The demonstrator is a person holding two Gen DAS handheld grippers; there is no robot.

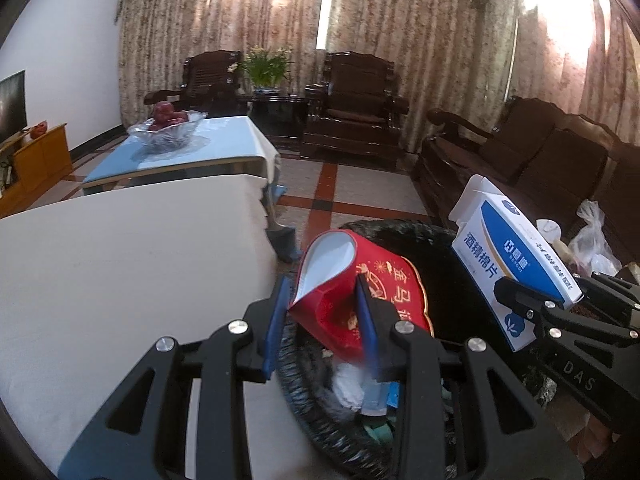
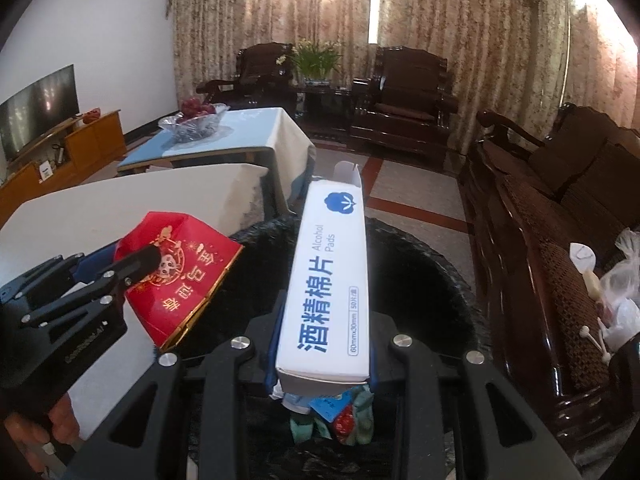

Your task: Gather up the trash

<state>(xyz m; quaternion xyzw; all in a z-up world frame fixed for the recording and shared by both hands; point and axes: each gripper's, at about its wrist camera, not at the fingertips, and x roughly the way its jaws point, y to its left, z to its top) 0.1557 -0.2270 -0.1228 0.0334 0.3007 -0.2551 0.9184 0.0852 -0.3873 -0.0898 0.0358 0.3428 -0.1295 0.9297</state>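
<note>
My left gripper (image 1: 322, 312) is shut on a red paper envelope box with gold print (image 1: 344, 280) and holds it over a black bin (image 1: 404, 232). It also shows in the right wrist view (image 2: 180, 276), at the left. My right gripper (image 2: 322, 344) is shut on a white and blue alcohol pads box (image 2: 328, 288), also above the bin (image 2: 420, 280). That box shows at the right of the left wrist view (image 1: 516, 256). Crumpled trash (image 2: 332, 416) lies inside the bin.
A white-covered table (image 1: 120, 264) stands just left of the bin. Beyond it is a blue-topped table with a glass fruit bowl (image 1: 168, 128). A dark wooden sofa (image 2: 560, 216) with plastic bags (image 2: 620, 292) runs along the right. Armchairs and a plant stand at the back.
</note>
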